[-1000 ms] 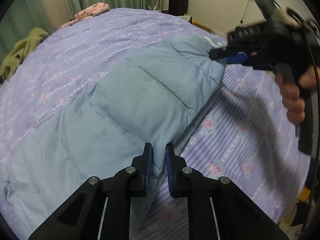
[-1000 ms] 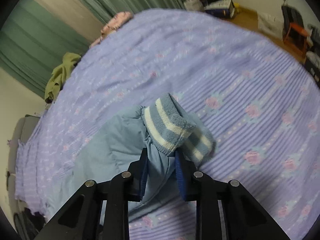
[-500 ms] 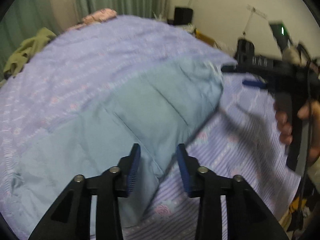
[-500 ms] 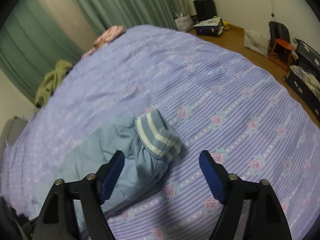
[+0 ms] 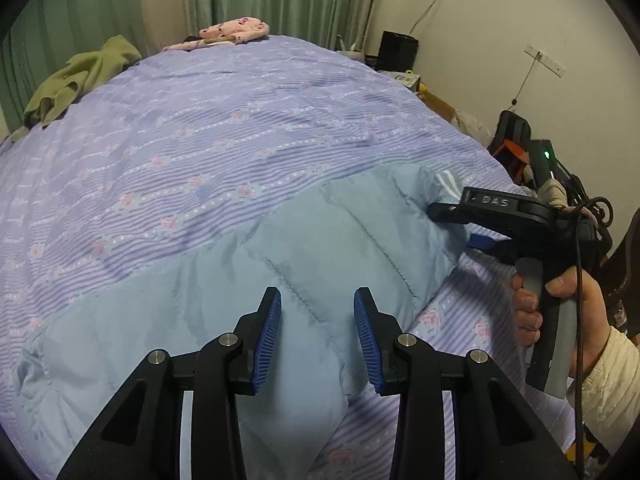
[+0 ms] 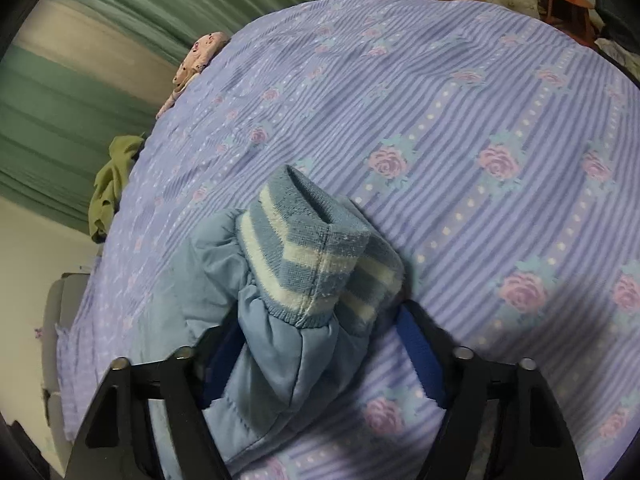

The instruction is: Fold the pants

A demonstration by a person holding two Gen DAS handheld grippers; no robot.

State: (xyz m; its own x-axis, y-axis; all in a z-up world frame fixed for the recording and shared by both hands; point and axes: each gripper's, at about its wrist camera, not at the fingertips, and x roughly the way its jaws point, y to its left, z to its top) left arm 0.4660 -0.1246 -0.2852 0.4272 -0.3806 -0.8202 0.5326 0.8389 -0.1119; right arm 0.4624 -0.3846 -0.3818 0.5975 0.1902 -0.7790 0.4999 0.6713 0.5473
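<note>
Now pants [image 6: 280, 344] cuff — between right tool [image 6: 320, 364] fingers.

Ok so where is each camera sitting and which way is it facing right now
Left wrist: on the left gripper, angled down across the pants on the bed; shows its own open fingers, closing, plus the right gripper and hand.
Right wrist: on the right gripper, angled down at the striped cuff; its fingers straddle the pants, closing.
Shared: pants, bed, green cloth, pink cloth.
</note>
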